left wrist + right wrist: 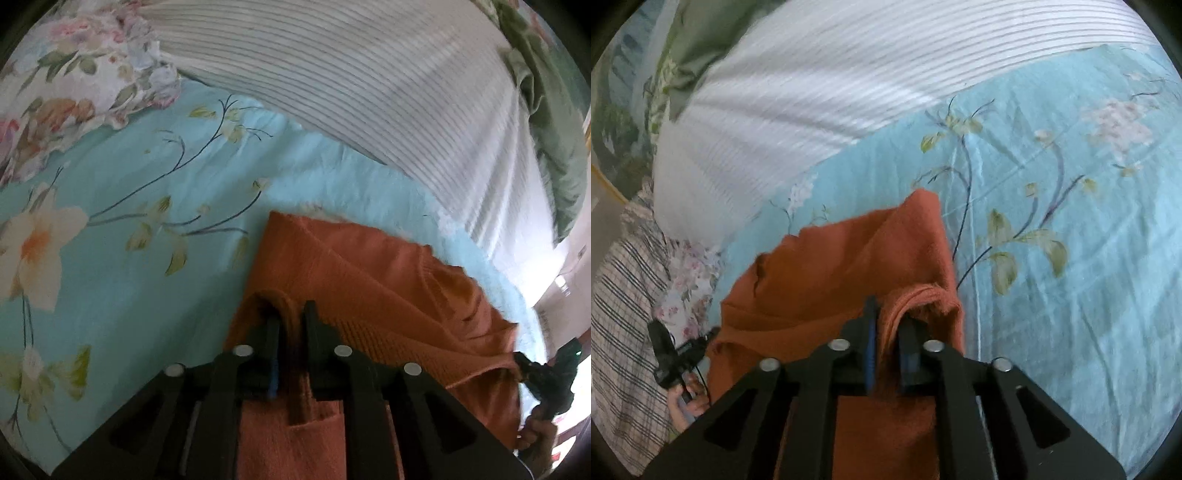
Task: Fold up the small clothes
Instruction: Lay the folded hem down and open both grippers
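1. so far the orange garment [369,280] lies bunched on the blue floral bedsheet [129,280], carried over but not yet flat.
2. left gripper [291,325] has a hem fold between slightly parted jaws; whether it pinches, i cannot tell.
3. right gripper [888,317] likewise straddles a corner fold.
4. releasing, smoothing and further folds look left to do.

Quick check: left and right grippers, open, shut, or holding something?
Left gripper: slightly open, orange cloth edge between its fingers.
Right gripper: slightly open, same cloth's edge between.
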Available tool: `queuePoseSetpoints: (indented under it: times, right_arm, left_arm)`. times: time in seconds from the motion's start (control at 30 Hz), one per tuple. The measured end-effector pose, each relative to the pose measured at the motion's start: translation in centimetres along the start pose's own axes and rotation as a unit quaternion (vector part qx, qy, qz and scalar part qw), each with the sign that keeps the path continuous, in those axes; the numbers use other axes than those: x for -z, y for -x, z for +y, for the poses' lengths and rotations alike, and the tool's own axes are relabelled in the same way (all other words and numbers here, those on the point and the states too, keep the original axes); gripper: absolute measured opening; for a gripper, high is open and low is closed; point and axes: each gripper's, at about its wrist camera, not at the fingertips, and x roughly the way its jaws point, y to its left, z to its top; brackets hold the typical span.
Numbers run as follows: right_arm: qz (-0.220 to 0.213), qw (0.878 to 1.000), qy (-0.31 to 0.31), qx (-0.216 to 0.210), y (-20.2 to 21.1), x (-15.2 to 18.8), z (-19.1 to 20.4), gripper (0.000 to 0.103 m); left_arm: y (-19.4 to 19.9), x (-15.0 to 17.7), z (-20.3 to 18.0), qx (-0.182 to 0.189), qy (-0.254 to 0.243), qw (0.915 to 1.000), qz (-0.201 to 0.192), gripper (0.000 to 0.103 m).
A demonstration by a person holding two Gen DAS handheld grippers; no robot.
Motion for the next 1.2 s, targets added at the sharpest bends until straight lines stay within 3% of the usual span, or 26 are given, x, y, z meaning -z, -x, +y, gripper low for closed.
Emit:
queuePoseSetpoints:
  times: [0.03, 0.07, 0.17, 0.27, 0.37, 0.5, 0.6, 0.7, 0.77, 0.83, 0.93, 1.07, 1.2]
  right_arm:
    - [-0.019, 1.0, 0.001, 0.004, 1.3, 0.1, 0.1, 0.042]
    - [-0.038, 0.999, 0.004, 0.007, 2.4, 0.3, 0.4, 0.051]
    - [-0.069, 0.997, 0.032, -0.01, 5.4, 1.4, 2.2, 0.051]
    - [-0.008, 0.994, 0.099, -0.05, 4.2, 3.8, 5.5, 0.051]
    - [0.075, 0.98, 0.165, -0.079, 0.8, 6.9, 8.6, 0.051]
    - [0.142, 0.968, 0.199, -0.056, -3.1, 8.7, 9.9, 0.051]
    - [0.151, 0.966, 0.211, -0.016, -4.8, 8.0, 9.0, 0.049]
    - [0.123, 0.973, 0.192, 0.013, -5.1, 5.4, 7.2, 0.047]
    - [0.1, 0.981, 0.167, 0.018, -4.9, 3.6, 6.4, 0.046]
    - [0.051, 0.986, 0.146, 0.066, -4.2, 1.4, 5.1, 0.047]
    - [0.006, 0.992, 0.102, 0.073, -3.2, -0.4, 3.3, 0.047]
    - [-0.021, 0.995, 0.066, 0.067, -1.5, 0.0, 2.0, 0.048]
    - [-0.022, 0.996, 0.062, 0.059, 0.2, 2.0, 2.2, 0.048]
  left_arm:
    - [0.7, 0.4, 0.1, 0.002, 0.003, 1.0, 0.0, 0.023]
    - [1.5, 0.8, 0.1, 0.003, 0.005, 1.0, 0.0, 0.034]
    - [4.1, 2.9, -0.9, 0.024, -0.009, 0.9997, -0.003, 0.039]
    - [5.4, 6.0, -3.8, 0.061, -0.058, 0.9963, 0.019, 0.039]
    - [4.4, 8.8, -7.1, 0.098, -0.1, 0.9881, 0.065, 0.039]
    - [1.7, 10.3, -9.5, 0.092, -0.127, 0.9821, 0.104, 0.039]
    - [0.2, 9.7, -10.0, 0.089, -0.143, 0.9789, 0.116, 0.041]
    - [-0.9, 7.9, -10.0, 0.07, -0.154, 0.9786, 0.117, 0.031]
    - [-1.6, 5.6, -9.1, 0.049, -0.143, 0.9829, 0.105, 0.031]
    - [-2.4, 3.1, -8.1, 0.038, -0.122, 0.9879, 0.089, 0.031]
    - [-3.0, 0.1, -6.5, 0.001, -0.088, 0.9944, 0.057, 0.031]
    - [-2.1, -1.5, -3.2, -0.007, 0.008, 0.9997, 0.023, 0.037]
    - [-0.8, 0.2, -2.0, -0.009, 0.027, 0.9995, 0.012, 0.038]
